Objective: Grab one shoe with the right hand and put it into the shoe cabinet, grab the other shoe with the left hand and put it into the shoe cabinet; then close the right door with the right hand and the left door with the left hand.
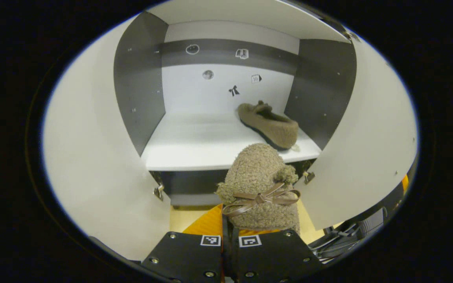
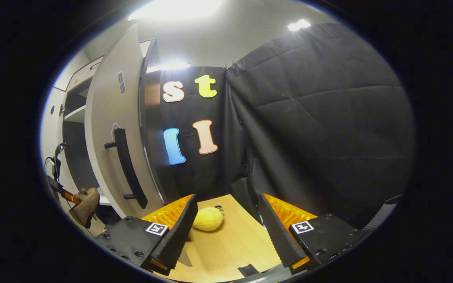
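Observation:
In the left gripper view a fuzzy tan shoe with a brown bow [image 1: 258, 184] is held upright, toe up, in my left gripper [image 1: 230, 236], whose fingers are shut on it just in front of the open shoe cabinet [image 1: 226, 149]. A matching tan shoe [image 1: 269, 125] lies on the cabinet's white shelf at the right. Both doors stand open: the left door [image 1: 92, 157] and the right door [image 1: 368, 157]. In the right gripper view my right gripper [image 2: 226, 228] is open and holds nothing, beside the right door [image 2: 112, 149] with its black handle [image 2: 128, 169]. The held shoe [image 2: 85, 204] shows far left.
A yellow soft object [image 2: 209, 218] lies on the wooden floor [image 2: 230, 243] between my right gripper's fingers, farther off. The black cloth wall [image 2: 321, 125] stands behind it. Cables [image 2: 55, 161] hang at the far left.

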